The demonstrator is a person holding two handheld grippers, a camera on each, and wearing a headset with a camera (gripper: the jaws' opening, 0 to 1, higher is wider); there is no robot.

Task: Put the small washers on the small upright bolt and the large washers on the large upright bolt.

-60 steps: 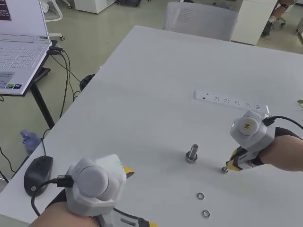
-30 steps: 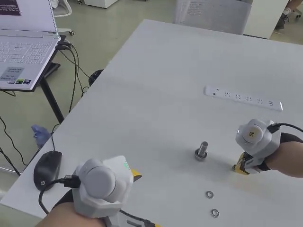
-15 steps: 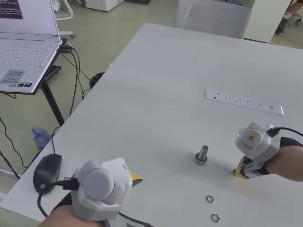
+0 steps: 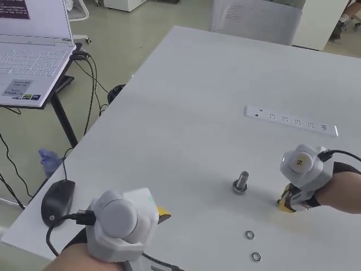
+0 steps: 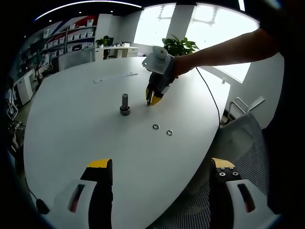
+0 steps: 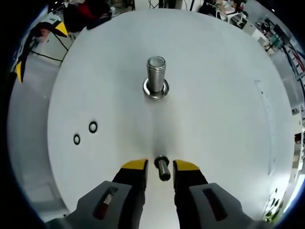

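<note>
The large bolt (image 6: 156,78) stands upright on the white table, with washers at its base; it is also in the head view (image 4: 241,183). The small bolt (image 6: 162,168) stands between the jaws of my right gripper (image 6: 160,169), which straddle it with thin gaps on both sides. In the head view the right gripper (image 4: 289,205) points down at the table, right of the large bolt, and hides the small bolt. Two small washers (image 4: 249,235) (image 4: 256,257) lie flat nearer to me. My left gripper (image 5: 161,164) is open and holds nothing, at the table's near left edge.
A white power strip (image 4: 291,122) lies across the table beyond the bolts. A black mouse (image 4: 55,203) with its cable sits at the near left corner. A laptop (image 4: 28,51) stands on a side stand to the left. A chair (image 4: 254,20) is at the far edge.
The head camera has shifted a little. My right gripper has settled lower over the small bolt, which now sits between its jaws. The left gripper and the washers have stayed put.
</note>
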